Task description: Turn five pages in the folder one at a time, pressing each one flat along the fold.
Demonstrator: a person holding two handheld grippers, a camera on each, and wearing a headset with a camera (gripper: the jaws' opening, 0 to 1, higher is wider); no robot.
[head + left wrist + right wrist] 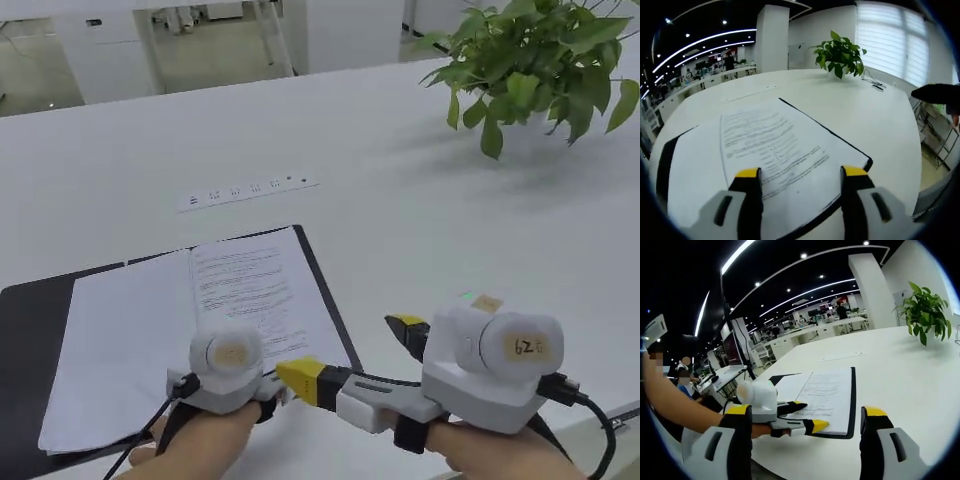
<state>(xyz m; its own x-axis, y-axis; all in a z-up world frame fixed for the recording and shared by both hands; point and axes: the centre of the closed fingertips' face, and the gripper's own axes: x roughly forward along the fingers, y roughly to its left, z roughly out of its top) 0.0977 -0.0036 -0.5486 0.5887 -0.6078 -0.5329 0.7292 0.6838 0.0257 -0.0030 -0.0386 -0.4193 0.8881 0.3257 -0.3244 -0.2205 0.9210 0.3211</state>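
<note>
A black folder (28, 330) lies open on the white table, its printed right page (255, 285) flat and a blank left page (130, 340) beside it. My left gripper (228, 350) hovers over the folder's near right corner. Its yellow-tipped jaws stand open above the printed page (770, 145), nothing between them (801, 172). My right gripper (352, 350) sits just right of the folder, pointing left, jaws wide open and holding nothing. From the right gripper view (806, 412) I see the left gripper (790, 415) over the folder (827, 395).
A potted plant (535, 60) stands at the table's far right. A flush power strip (248, 188) lies beyond the folder. A small tan tag (487, 302) sits near the right gripper. The table's front edge runs just under my hands.
</note>
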